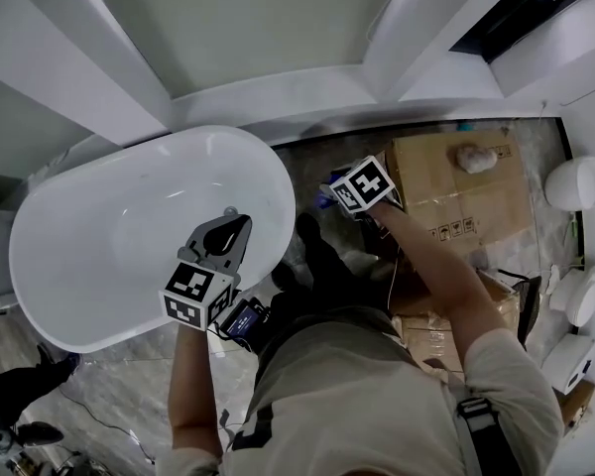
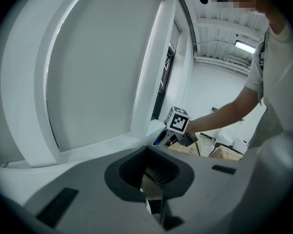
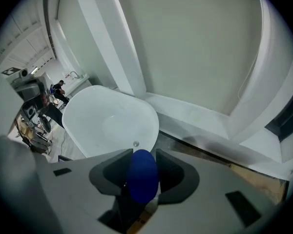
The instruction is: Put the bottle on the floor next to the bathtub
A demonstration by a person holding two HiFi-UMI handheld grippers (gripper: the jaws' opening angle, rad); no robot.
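Well, right tongs [image 3: 142, 172] pinch the blue bottle [image 3: 142, 182], not yet on the floor [image 1: 309, 172] by the bathtub [image 3: 107, 123]; left tongs [image 2: 154, 177] pressed together.

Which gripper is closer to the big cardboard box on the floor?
Right. The right gripper, holding the blue bottle, is beside the cardboard box; the left gripper is over the bathtub.
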